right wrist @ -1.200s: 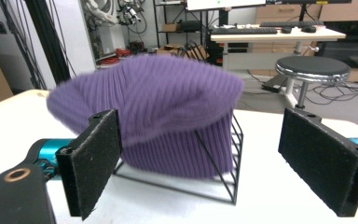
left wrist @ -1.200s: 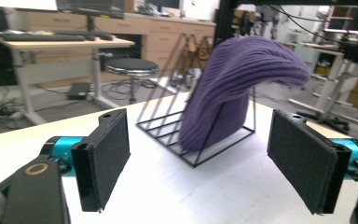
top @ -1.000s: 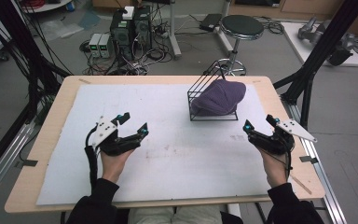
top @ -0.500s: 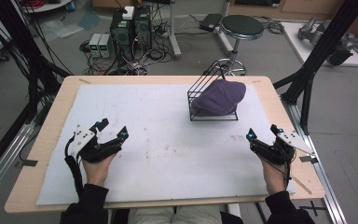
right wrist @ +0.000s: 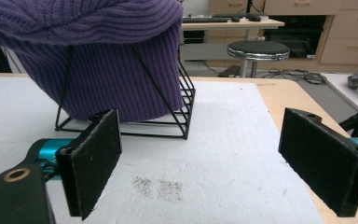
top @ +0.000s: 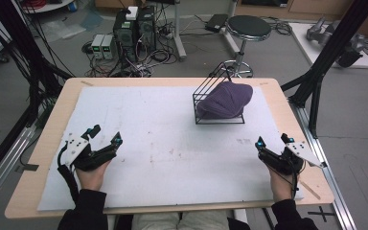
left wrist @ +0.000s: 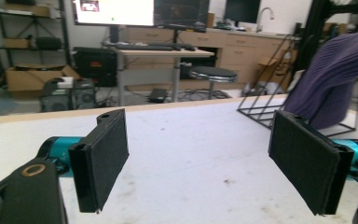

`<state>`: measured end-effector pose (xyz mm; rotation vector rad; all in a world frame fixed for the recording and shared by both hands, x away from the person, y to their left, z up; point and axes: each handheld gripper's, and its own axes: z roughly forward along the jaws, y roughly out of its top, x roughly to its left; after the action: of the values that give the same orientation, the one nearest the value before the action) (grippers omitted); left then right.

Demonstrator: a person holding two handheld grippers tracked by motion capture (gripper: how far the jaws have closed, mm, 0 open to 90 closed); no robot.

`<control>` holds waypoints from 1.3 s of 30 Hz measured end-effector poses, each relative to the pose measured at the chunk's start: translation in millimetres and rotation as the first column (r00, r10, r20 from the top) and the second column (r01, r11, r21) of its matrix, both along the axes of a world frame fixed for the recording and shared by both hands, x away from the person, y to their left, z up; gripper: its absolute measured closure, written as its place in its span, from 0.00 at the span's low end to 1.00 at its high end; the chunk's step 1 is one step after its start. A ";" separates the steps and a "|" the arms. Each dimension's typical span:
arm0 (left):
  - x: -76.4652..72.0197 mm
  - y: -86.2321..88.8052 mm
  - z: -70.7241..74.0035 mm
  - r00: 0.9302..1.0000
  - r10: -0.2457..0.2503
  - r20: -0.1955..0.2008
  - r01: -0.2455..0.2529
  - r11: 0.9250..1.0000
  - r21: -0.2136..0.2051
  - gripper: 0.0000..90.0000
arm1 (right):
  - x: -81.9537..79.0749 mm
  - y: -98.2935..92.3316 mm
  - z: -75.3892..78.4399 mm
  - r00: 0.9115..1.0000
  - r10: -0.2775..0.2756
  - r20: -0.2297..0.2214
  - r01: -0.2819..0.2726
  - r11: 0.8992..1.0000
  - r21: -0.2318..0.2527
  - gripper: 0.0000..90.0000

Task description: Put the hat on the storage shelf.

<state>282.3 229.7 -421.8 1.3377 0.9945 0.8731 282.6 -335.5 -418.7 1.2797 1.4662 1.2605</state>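
A purple knitted hat lies draped over a black wire rack at the table's back right. The hat looms close in the right gripper view and sits far right as the hat in the left gripper view. My left gripper rests open near the front left of the white mat, nothing between its pads. Near the mat's front right corner my right gripper stands open too, with bare mat between its pads.
The white foam mat covers most of the wooden table. A black stool and computer boxes stand on the floor beyond the far edge. Black frame posts rise at the right.
Both hands have drawn back toward the front edge over the last second. The left gripper also moved left, the right gripper a little right. Both stayed open.
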 end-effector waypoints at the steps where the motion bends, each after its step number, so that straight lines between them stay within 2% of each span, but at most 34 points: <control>1: -0.5 1.6 -0.9 1.000 0.008 -0.002 -0.008 1.000 -0.002 0.22 | -0.9 0.6 -0.8 1.000 -0.003 -0.001 0.003 1.000 -0.003 0.14; 4: -2.6 9.3 -4.7 0.999 0.048 -0.001 -0.048 0.999 -0.002 0.23 | -2.2 2.1 -3.0 1.000 -0.010 0.009 0.010 1.000 -0.015 0.14; 7: -2.8 16.8 -8.9 0.997 0.075 -0.004 -0.075 0.997 0.016 0.23 | -3.0 4.1 -6.0 1.000 -0.014 0.013 0.014 1.000 -0.023 0.14; 8: -3.1 18.7 -9.5 0.997 0.077 -0.006 -0.077 0.997 0.006 0.23 | -2.4 4.6 -6.5 1.000 -0.016 0.010 0.017 1.000 -0.024 0.14; 10: -3.8 20.0 -10.2 0.997 0.076 -0.006 -0.076 0.997 -0.005 0.23 | -1.6 5.1 -6.7 1.000 -0.017 0.012 0.017 1.000 -0.025 0.14; 13: -4.8 19.6 -12.3 0.997 0.077 -0.010 -0.077 0.997 0.011 0.23 | -0.1 6.8 -7.5 1.000 -0.012 0.011 0.012 1.000 -0.022 0.14; 16: -5.8 20.3 -13.3 0.997 0.076 -0.013 -0.076 0.997 0.000 0.24 | 1.2 9.4 -8.8 1.000 -0.002 0.004 0.002 0.999 -0.041 0.14; 19: -8.2 20.6 -11.4 0.997 0.074 0.024 -0.073 0.997 -0.018 0.24 | 1.2 12.7 -9.5 1.000 -0.006 0.002 0.006 0.997 -0.081 0.14; 21: -9.0 19.9 -10.8 0.997 0.068 0.034 -0.067 0.997 -0.022 0.25 | 0.5 14.3 -9.2 1.000 -0.003 0.007 0.004 0.996 -0.084 0.14; 29: -7.2 16.7 -11.4 0.998 0.052 0.027 -0.052 0.999 -0.017 0.25 | -0.4 12.4 -10.3 1.000 -0.002 -0.008 0.002 0.997 -0.074 0.14; 39: -6.5 16.4 -11.8 0.998 0.052 0.023 -0.051 0.999 -0.017 0.25 | -0.3 11.1 -10.8 1.000 -0.004 -0.002 0.004 0.997 -0.079 0.14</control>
<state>275.8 246.1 -433.6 1.2904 1.0198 0.9160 282.3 -324.4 -429.5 1.2310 1.4996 1.1873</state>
